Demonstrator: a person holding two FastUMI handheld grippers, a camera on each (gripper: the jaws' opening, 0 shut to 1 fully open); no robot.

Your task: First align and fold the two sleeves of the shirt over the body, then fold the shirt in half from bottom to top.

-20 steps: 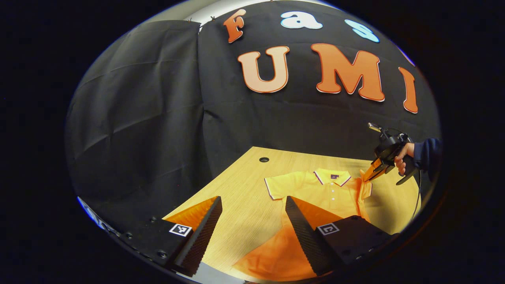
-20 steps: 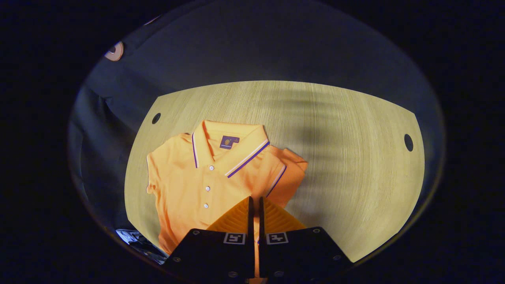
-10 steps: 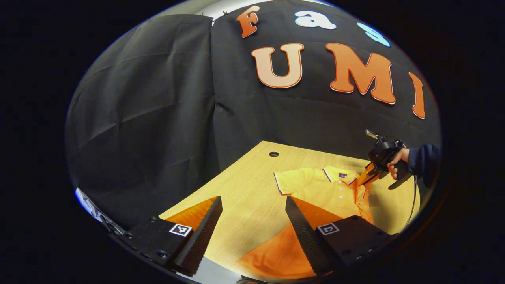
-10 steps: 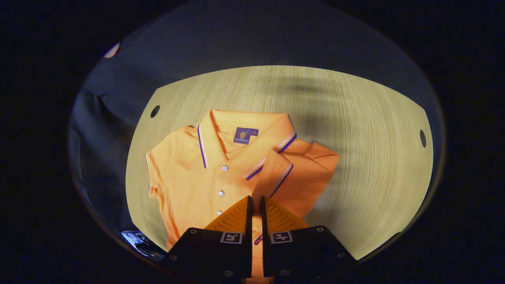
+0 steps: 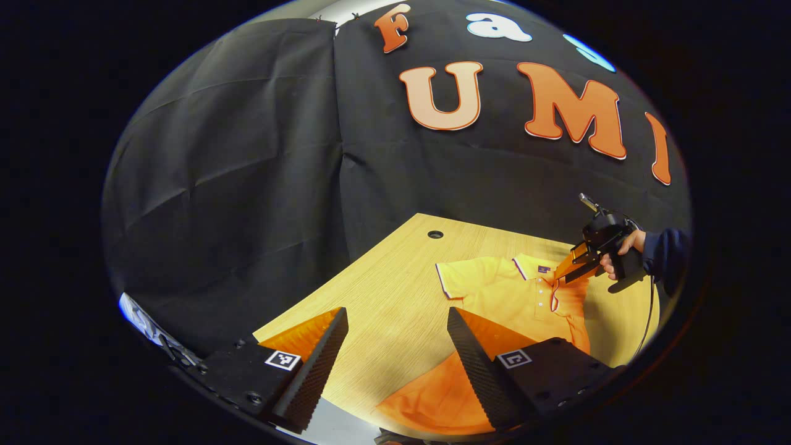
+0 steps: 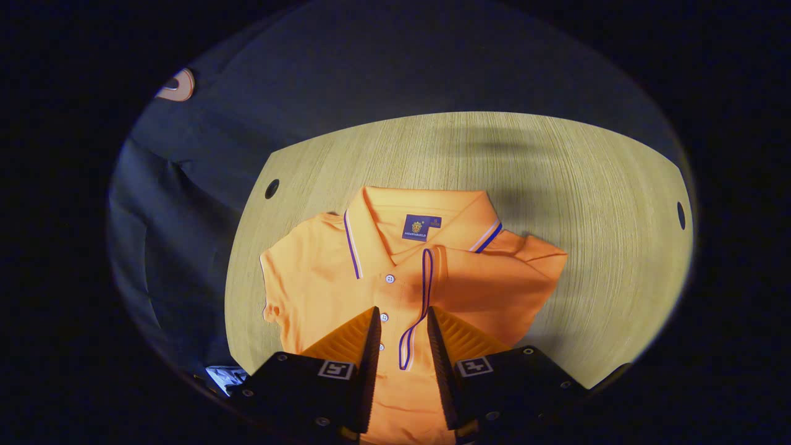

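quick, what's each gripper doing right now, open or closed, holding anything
Left gripper: open wide, holding nothing, above the table's near edge.
Right gripper: open, fingers apart on either side of the folded sleeve's trimmed edge, gripping nothing.

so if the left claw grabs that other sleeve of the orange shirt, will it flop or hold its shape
Likely floppy: the orange shirt lies flat, and its folded sleeve drapes softly over the body. It looks thin and light, so it should lift easily. It may slide on the smooth wooden table if dragged.

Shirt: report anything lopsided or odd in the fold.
The shirt is lopsided: one sleeve lies folded over the chest, its striped cuff along the placket, while the other sleeve lies spread flat on the table. Nothing looks damaged.
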